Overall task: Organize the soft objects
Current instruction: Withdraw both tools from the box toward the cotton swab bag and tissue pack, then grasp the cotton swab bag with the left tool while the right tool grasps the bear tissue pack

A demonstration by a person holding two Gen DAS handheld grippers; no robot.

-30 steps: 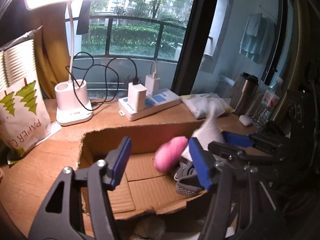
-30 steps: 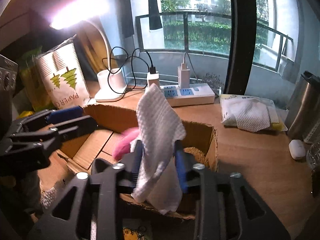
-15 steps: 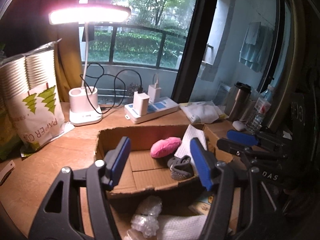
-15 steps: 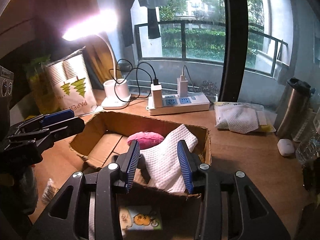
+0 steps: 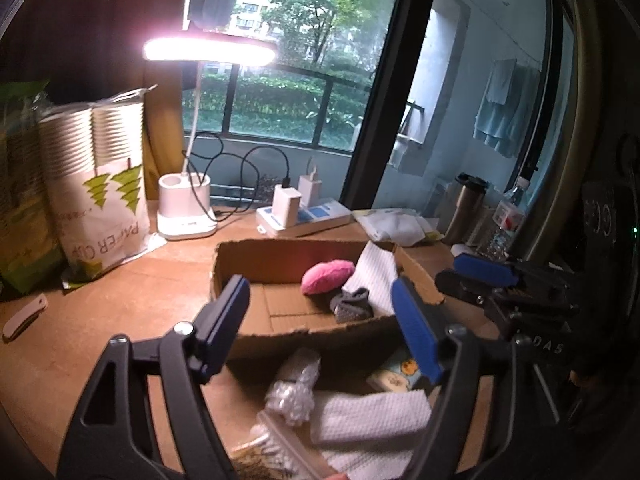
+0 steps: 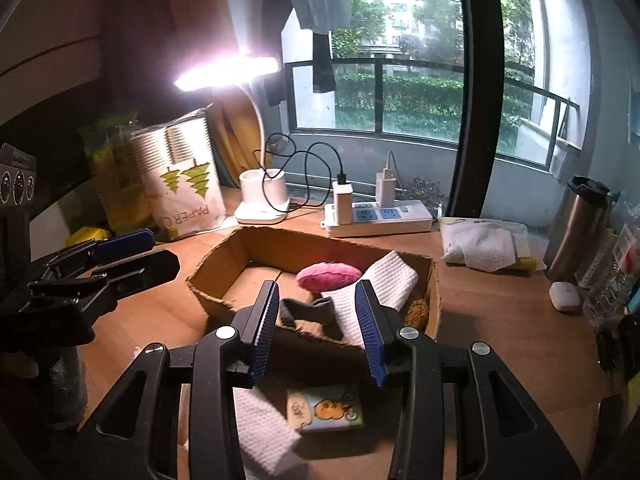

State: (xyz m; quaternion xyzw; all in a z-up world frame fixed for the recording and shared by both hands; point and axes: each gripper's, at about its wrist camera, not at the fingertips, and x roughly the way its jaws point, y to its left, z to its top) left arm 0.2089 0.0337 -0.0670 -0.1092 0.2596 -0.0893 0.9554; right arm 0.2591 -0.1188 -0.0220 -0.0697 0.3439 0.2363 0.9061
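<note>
A cardboard box (image 5: 256, 256) (image 6: 212, 268) on the wooden desk holds a pink plush (image 5: 328, 276) (image 6: 328, 276), a grey sock (image 5: 352, 306) (image 6: 308, 312) and a white cloth (image 5: 372, 272) (image 6: 384, 284) draped at its right side. My left gripper (image 5: 320, 316) is open and empty, raised in front of the box. My right gripper (image 6: 318, 328) is open and empty, above the box's near wall. In front of the box lie a folded white cloth (image 5: 368, 416) (image 6: 260, 424), a crumpled clear plastic bag (image 5: 292, 384) and a small cartoon packet (image 6: 324, 408) (image 5: 396, 376).
Behind the box stand a lit desk lamp (image 5: 184, 212), a power strip with chargers (image 6: 376, 216) and a paper cup bag (image 5: 100, 184). A pack of wipes (image 6: 480, 240), a steel flask (image 6: 576, 224) and a white earbud case (image 6: 564, 296) are at the right.
My right gripper let go of the white cloth, which now lies in the box. Both grippers have pulled back and up from the box.
</note>
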